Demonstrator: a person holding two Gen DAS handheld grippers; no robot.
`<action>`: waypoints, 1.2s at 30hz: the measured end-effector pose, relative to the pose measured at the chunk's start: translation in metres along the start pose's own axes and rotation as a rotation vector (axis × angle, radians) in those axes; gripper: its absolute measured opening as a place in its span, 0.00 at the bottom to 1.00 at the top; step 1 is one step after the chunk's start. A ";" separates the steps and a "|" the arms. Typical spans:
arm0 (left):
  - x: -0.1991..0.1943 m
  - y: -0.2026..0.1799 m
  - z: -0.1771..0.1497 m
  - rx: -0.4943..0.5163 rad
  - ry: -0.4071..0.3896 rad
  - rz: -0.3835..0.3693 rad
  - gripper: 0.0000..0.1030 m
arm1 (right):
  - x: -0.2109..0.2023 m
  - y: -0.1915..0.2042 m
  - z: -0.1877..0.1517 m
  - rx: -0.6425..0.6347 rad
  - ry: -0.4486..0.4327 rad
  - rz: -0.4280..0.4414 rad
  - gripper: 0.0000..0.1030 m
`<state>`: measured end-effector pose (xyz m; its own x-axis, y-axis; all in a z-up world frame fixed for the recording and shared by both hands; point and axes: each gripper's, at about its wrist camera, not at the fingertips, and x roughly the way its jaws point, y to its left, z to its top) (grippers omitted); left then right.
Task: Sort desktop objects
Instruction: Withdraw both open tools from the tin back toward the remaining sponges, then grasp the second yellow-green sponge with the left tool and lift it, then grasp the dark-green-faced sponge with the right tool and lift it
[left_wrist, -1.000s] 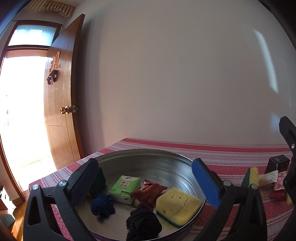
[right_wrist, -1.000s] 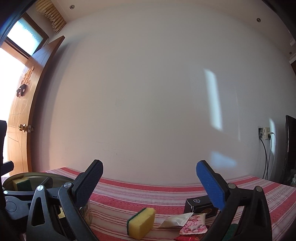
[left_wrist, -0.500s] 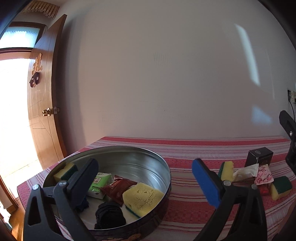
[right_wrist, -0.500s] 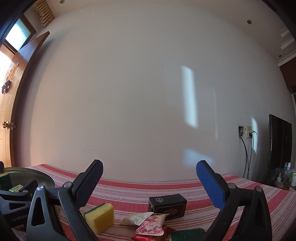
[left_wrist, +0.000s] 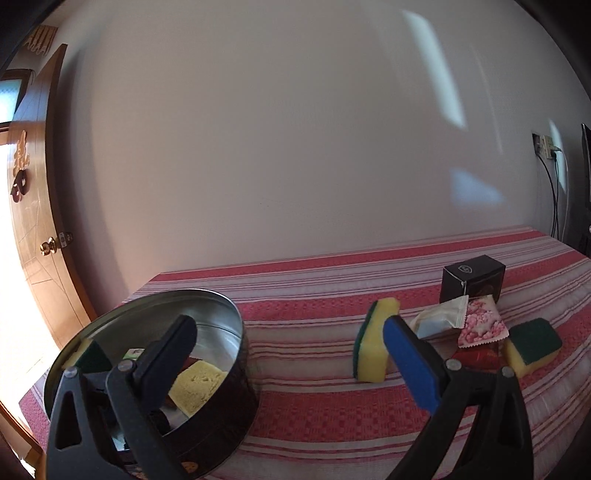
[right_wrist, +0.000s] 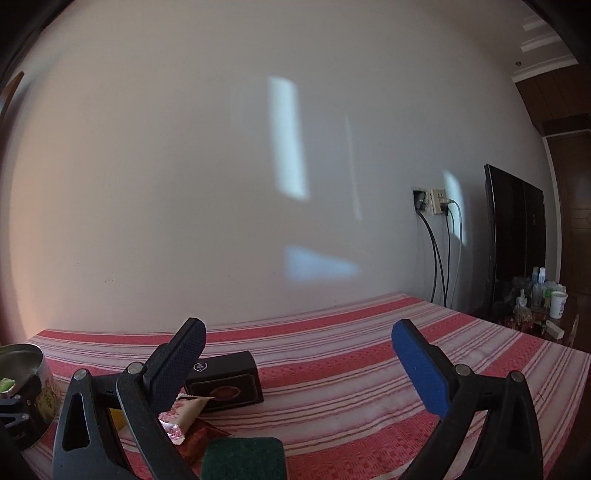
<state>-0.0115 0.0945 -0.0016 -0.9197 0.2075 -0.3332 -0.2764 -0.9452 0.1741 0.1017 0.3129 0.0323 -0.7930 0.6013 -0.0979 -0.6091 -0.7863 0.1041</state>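
Two grippers: the left gripper (left_wrist: 288, 354) and the right gripper (right_wrist: 295, 365) both have their jaws spread wide and hold nothing.
Table: a red-and-white striped cloth (left_wrist: 332, 417) covers it, running back to a plain wall.
Tin: the round metal tin (left_wrist: 221, 373) stands at the left end of the table, just under the left gripper's dark finger; a yellow sponge (left_wrist: 195, 384) and other small items already lie inside.
Black box: the black box (right_wrist: 225, 380) lies flat at the back of the unsorted cluster, long axis roughly across the right wrist view, just beyond the right gripper's left finger.
Standing sponge: a yellow-and-green sponge (left_wrist: 373, 343) stands on edge, long axis upright, at the near-left side of the cluster, just behind the blue pad of the left gripper.
Flat sponge: a second sponge (left_wrist: 532, 347) lies green side up at the right of the cluster; the right wrist view shows it (right_wrist: 243, 458) directly below and between that gripper's fingers.
Packets: a white packet (left_wrist: 443, 317) and a pink floral packet (left_wrist: 480, 325) lie between the sponges, overlapping, with a red wrapper (left_wrist: 476, 358) beneath.
Key relation: the flat sponge lies nearest the right gripper, straight ahead and low, so a short drop looks enough; the standing sponge sits forward and right of the left gripper.
Progress: likely midway, several items still outside the tin.
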 end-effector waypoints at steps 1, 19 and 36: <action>0.005 -0.006 0.001 0.018 0.021 -0.014 0.99 | 0.002 -0.006 -0.001 0.028 0.010 0.003 0.99; 0.123 -0.073 0.001 0.089 0.488 -0.226 0.41 | 0.033 -0.041 -0.013 0.224 0.176 0.106 0.99; 0.019 -0.042 0.015 -0.089 0.064 -0.241 0.30 | 0.067 0.003 -0.038 0.022 0.577 0.294 0.99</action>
<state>-0.0211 0.1417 -0.0016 -0.8098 0.4156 -0.4140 -0.4571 -0.8894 0.0012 0.0473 0.3461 -0.0117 -0.7950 0.1835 -0.5783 -0.3728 -0.8997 0.2270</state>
